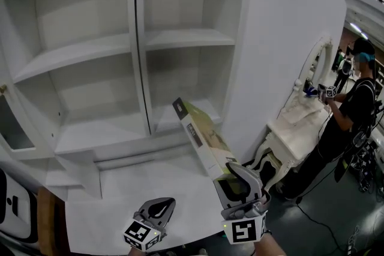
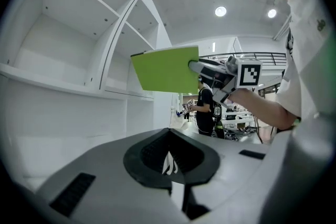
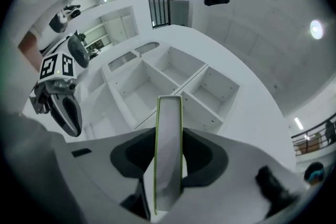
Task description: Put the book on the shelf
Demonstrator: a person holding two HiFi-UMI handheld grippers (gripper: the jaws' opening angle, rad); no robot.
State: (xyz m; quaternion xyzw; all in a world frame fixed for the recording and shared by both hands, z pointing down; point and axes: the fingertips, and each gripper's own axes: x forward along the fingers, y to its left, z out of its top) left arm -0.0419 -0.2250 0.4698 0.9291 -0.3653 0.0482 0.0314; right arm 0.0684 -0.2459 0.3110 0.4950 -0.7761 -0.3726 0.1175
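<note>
1. Green covers frame the book (image 1: 201, 132), which your right tongs (image 1: 235, 177) grip by its near end; in the right gripper view the pads press on both covers, with the page edge facing the camera.
2. You hold the book in the air above the white bench (image 1: 138, 195), clear of its surface. It is tilted, and its far end points up toward the lower right compartment of the shelf (image 1: 96, 48).
3. From these views you cannot tell whether the book touches the shelf.
4. Your left tongs (image 1: 159, 208) are closed with nothing between them, and sit low over the bench's near edge, to the left of the right tongs.
5. All the shelf compartments in view are bare white.
6. To your right, well apart, a person (image 1: 354, 108) in dark clothes stands at a white dresser (image 1: 294, 129).
</note>
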